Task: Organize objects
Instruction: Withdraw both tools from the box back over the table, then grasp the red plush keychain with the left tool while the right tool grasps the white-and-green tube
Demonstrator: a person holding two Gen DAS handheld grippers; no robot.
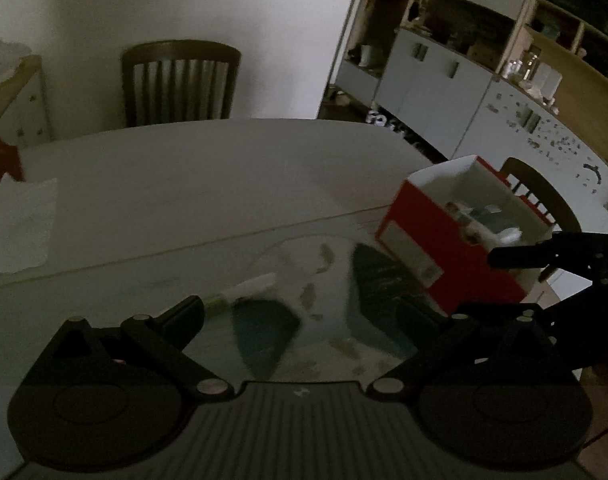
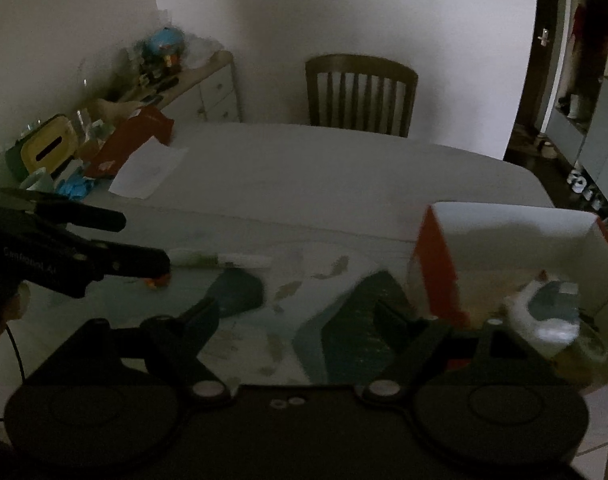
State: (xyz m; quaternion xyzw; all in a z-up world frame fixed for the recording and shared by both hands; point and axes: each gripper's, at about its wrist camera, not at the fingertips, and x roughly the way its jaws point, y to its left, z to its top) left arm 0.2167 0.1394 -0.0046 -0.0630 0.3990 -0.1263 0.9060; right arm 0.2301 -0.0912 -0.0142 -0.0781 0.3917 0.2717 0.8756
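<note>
A white and green tube (image 1: 243, 290) (image 2: 219, 259) lies on a patterned placemat (image 1: 328, 280) (image 2: 336, 320). My left gripper (image 1: 299, 312) (image 2: 143, 242) is open just short of the tube, with nothing between its fingers. A small orange item (image 2: 157, 282) sits under the left fingertip (image 2: 159, 262). A red box with a white inside (image 1: 424, 232) (image 2: 440, 272) stands at the right of the mat and holds a white bottle (image 2: 540, 312) and other small things. My right gripper (image 2: 295, 312) (image 1: 480, 284) is open and empty beside the box's near side.
The white table (image 1: 223, 168) carries a paper sheet (image 1: 19, 224) (image 2: 147, 172) at its left. A wooden chair (image 1: 179, 80) (image 2: 360, 92) stands at the far side, another (image 1: 544, 196) behind the box. A cluttered sideboard (image 2: 123, 100) lines the left wall, and kitchen cabinets (image 1: 444, 76) the right.
</note>
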